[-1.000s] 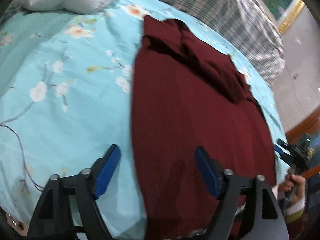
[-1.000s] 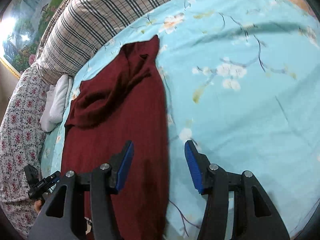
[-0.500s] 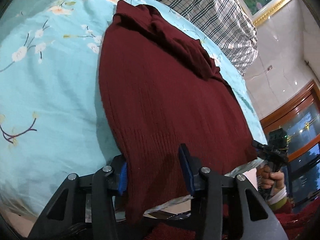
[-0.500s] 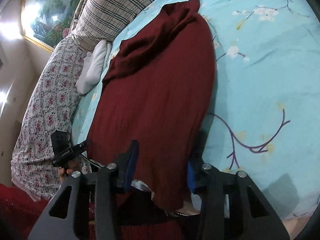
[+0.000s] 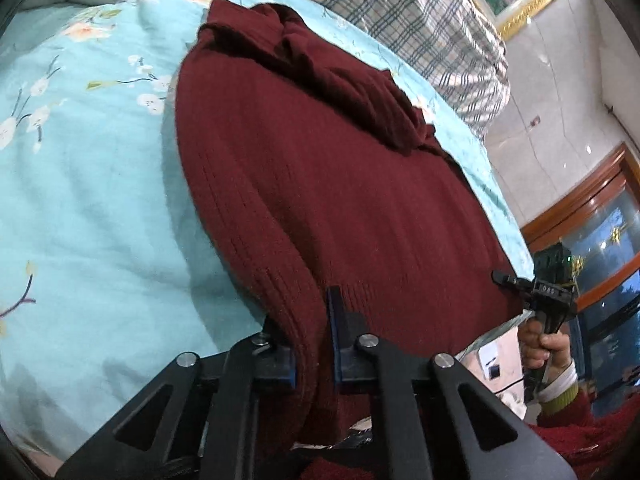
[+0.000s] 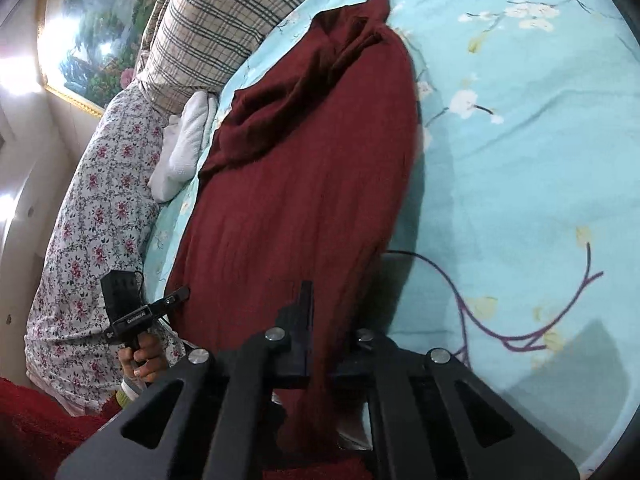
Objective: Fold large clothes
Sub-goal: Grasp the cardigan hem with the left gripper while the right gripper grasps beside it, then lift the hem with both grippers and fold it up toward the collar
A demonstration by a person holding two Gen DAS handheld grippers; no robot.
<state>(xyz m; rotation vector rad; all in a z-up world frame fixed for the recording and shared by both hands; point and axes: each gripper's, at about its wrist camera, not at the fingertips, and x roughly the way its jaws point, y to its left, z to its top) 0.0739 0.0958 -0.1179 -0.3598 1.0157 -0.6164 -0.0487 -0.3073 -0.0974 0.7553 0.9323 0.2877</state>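
Left wrist view: your left claw (image 5: 313,344) clenched on sweater (image 5: 340,184) hem corner at bed (image 5: 100,208) near edge; right claw (image 6: 326,340) likewise grips the opposite corner; sweater's long axis runs straight away toward the pillows (image 6: 224,20)

Left gripper (image 5: 312,344): black linkage arms, silver screws, blue pads (image 5: 333,332). Right hand (image 5: 538,346): bare skin, white-and-olive cuff, red sleeve.

A bed (image 5: 92,216) covered in a turquoise floral sheet is seen; on it are laid a maroon knit garment (image 5: 320,184), a plaid pillow (image 6: 228,28) and a white towel (image 6: 180,148).
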